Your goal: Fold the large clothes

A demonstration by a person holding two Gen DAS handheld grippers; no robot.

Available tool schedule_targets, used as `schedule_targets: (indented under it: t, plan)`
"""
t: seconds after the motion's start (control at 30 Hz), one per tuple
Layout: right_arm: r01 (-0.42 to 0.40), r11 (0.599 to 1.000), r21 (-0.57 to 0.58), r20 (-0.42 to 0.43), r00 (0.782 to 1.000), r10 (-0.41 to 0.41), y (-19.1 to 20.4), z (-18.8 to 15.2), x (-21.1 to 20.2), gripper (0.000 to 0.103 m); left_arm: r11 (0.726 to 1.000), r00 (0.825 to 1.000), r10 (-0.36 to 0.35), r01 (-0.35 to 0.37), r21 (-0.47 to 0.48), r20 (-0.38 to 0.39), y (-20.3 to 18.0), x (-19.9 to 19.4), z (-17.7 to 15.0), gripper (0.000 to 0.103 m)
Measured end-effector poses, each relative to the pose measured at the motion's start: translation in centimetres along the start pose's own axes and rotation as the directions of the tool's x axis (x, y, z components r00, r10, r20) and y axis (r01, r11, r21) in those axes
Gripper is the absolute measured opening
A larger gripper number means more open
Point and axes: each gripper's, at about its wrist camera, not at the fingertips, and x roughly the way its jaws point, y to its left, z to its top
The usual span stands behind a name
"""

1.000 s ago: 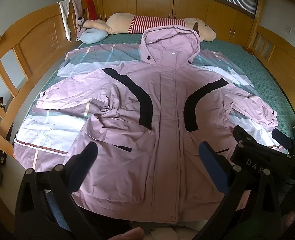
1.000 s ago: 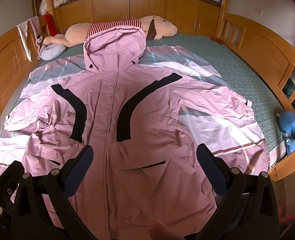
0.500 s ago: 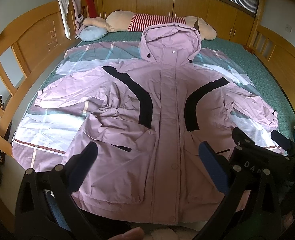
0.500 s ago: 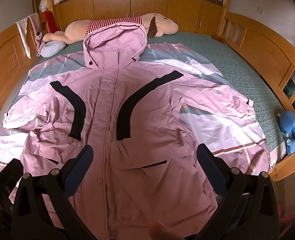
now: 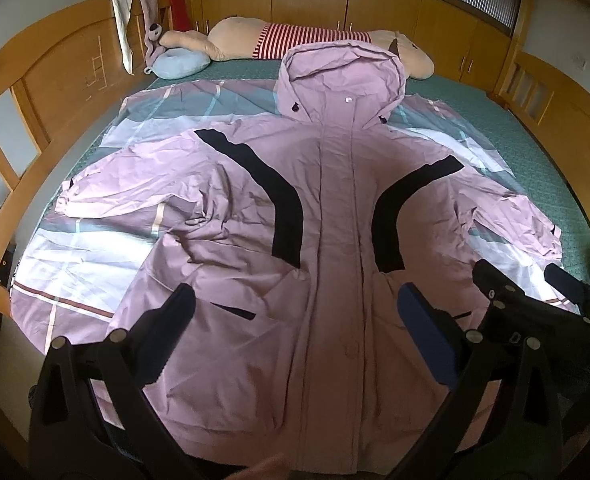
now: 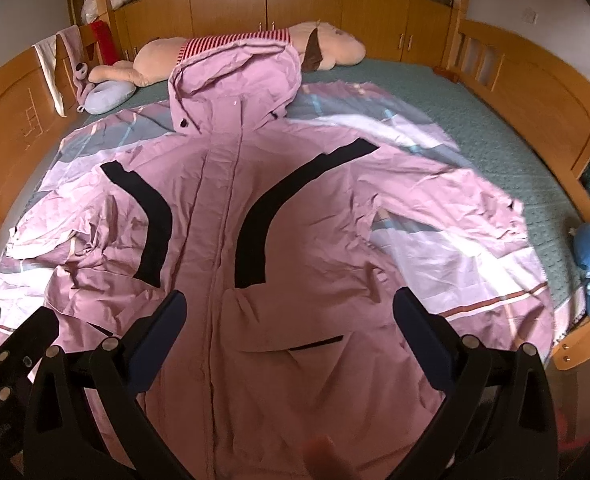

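Both cameras are drifting slightly nearer the pink jacket (image 5: 335,240), lying spread face-up on the bed (image 5: 535,152). Left gripper (image 5: 295,312) is hovering wide open; right gripper (image 6: 289,312) likewise. Grabbing the checked sheet (image 5: 75,272) underneath risks dragging it along.

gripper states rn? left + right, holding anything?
Left gripper: open, empty, above the jacket.
Right gripper: open, empty, also above the jacket.
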Motion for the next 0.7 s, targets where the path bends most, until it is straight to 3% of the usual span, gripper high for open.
schedule_targets:
  t: [0.07,0.17,0.23,0.27,0.3,0.4,0.47,0.5,0.57,0.6,0.63,0.67,0.7]
  plan:
    - [-0.011,1.000,-0.016,-0.015,1.000,0.010,-0.5,0.4,1.4,0.102,1.000,1.000,0.004,-0.004,0.003,0.012,-0.1,0.7,0.2,0.101]
    - [0.040,0.999,-0.023,-0.025,0.999,-0.040,-2.2,1.1,3.5,0.102,1.000,1.000,0.000,0.000,0.004,0.014,-0.1,2.8,0.8,0.101]
    - [0.025,0.999,0.036,-0.055,0.998,-0.022,-5.7,1.9,5.5,0.092,1.000,1.000,-0.003,0.002,0.027,0.025,-0.2,4.2,1.6,0.101]
    - [0.019,0.995,0.093,-0.072,0.997,-0.012,-8.1,2.6,6.6,0.089,0.999,1.000,-0.011,0.010,0.050,0.027,-0.4,5.4,2.5,0.096]
    - [0.025,0.991,0.132,-0.076,0.997,-0.015,-9.9,3.1,7.4,0.083,0.998,1.000,-0.020,0.018,0.065,0.024,-0.4,6.4,3.2,0.084]
    - [0.042,0.965,0.258,-0.056,0.998,-0.028,-17.5,5.8,11.0,0.082,0.993,1.000,0.000,0.001,0.119,-0.006,-0.9,10.6,5.8,0.052]
    - [0.050,0.929,0.366,-0.040,0.998,-0.038,-23.0,6.9,13.7,0.082,0.990,0.999,0.025,-0.020,0.142,-0.034,-1.2,13.4,6.9,0.054]
    - [0.029,0.911,0.412,-0.029,0.999,-0.019,-24.9,6.9,14.7,0.082,0.988,0.998,0.026,-0.017,0.155,-0.061,-1.4,15.0,7.3,0.072]
    - [-0.056,0.830,0.555,0.024,0.998,0.051,-29.9,5.7,16.8,0.082,0.992,0.996,-0.001,0.013,0.128,-0.092,-1.2,17.7,7.0,0.097]
    - [-0.094,0.781,0.617,0.033,0.995,0.093,-31.5,4.8,17.6,0.082,0.994,0.997,-0.006,0.014,0.108,-0.076,-0.9,18.5,6.4,0.097]
    - [-0.136,0.705,0.696,0.041,0.988,0.151,-33.3,3.8,18.7,0.082,0.995,0.998,0.000,0.006,0.104,-0.064,-0.8,19.1,5.8,0.098]
    - [-0.191,0.574,0.796,0.067,0.971,0.230,-35.4,2.5,20.1,0.082,0.994,0.998,0.009,-0.003,0.111,-0.055,-0.8,19.8,5.1,0.098]
    - [-0.216,0.508,0.834,0.086,0.960,0.267,-36.3,2.0,20.8,0.082,0.991,0.998,0.020,-0.012,0.133,-0.057,-0.9,20.7,4.3,0.099]
